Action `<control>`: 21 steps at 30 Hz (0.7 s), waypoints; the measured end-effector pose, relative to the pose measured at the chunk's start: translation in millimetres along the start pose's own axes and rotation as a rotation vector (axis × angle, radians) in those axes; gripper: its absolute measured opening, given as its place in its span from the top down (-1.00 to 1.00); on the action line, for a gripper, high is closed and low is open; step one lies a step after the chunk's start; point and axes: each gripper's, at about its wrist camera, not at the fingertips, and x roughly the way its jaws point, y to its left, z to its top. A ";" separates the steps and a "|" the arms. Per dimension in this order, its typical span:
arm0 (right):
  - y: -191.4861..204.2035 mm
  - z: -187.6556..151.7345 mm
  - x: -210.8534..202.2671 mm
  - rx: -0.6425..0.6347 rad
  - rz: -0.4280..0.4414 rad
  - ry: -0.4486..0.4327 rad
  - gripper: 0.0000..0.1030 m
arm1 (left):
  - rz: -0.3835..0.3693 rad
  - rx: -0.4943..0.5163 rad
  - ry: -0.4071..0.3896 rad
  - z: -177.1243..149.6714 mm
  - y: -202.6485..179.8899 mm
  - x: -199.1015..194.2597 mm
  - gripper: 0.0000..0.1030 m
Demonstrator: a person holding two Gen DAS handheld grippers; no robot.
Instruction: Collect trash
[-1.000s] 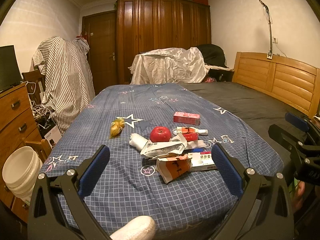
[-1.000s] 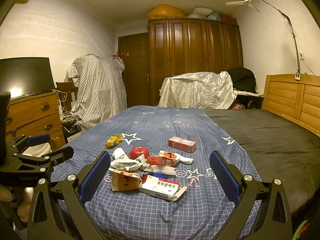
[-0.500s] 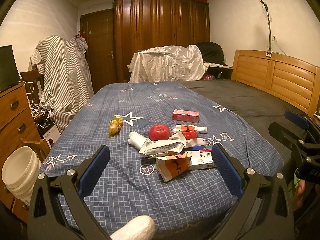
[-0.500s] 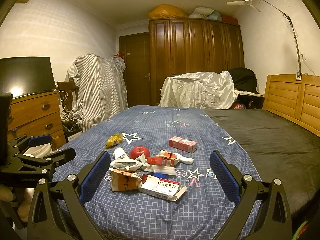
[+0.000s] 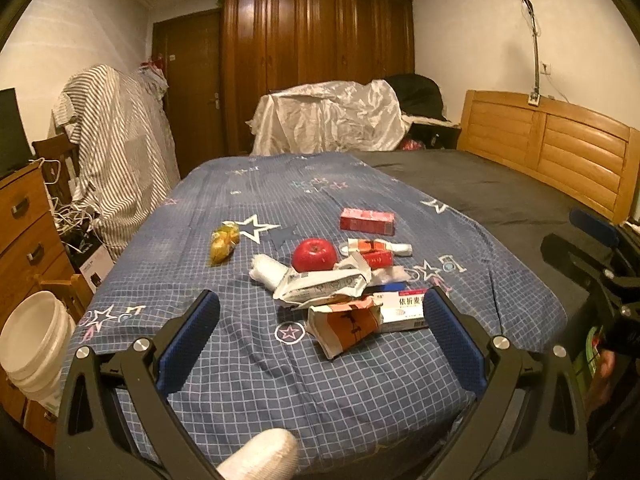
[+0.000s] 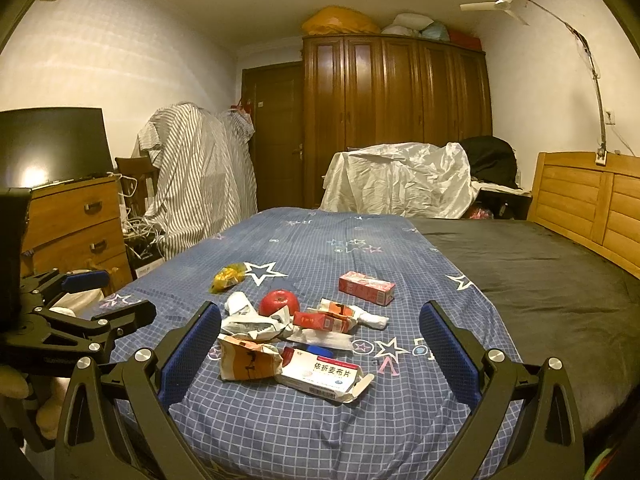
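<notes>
A pile of trash lies on the blue checked bedspread (image 5: 248, 364): a torn orange-and-white carton (image 5: 344, 324), a white medicine box (image 5: 402, 309), crumpled white wrappers (image 5: 320, 284), a red box (image 5: 367, 221) and a yellow wrapper (image 5: 224, 242). A red apple (image 5: 314, 255) sits among them. In the right wrist view I see the carton (image 6: 248, 362), medicine box (image 6: 326, 374), apple (image 6: 279, 302) and red box (image 6: 366, 287). My left gripper (image 5: 320, 336) is open and empty, short of the pile. My right gripper (image 6: 320, 344) is open and empty, also short of it.
A white bucket (image 5: 34, 340) stands on the floor left of the bed beside a wooden dresser (image 5: 24, 232). A wooden headboard (image 5: 552, 148) runs along the right. A wardrobe (image 5: 316, 64) and covered furniture (image 5: 332, 116) stand at the far end.
The left wrist view has shifted slightly downward and closer to the pile. The right gripper has barely moved. Both stay open.
</notes>
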 end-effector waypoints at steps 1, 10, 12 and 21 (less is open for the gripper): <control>-1.0 -0.6 2.1 -0.008 0.002 0.006 -0.92 | 0.002 0.008 0.007 -1.3 0.6 5.1 -0.91; -27.5 -31.6 46.3 0.028 -0.020 0.138 -0.93 | -0.012 0.078 0.247 -23.8 11.1 118.9 -0.91; -31.4 -39.3 56.4 0.030 -0.021 0.166 -0.93 | -0.083 0.104 0.287 -26.1 2.1 137.2 -0.91; -33.2 -67.0 121.0 -0.036 0.012 0.285 -0.93 | 0.087 -0.045 0.371 -25.0 83.6 203.7 -0.91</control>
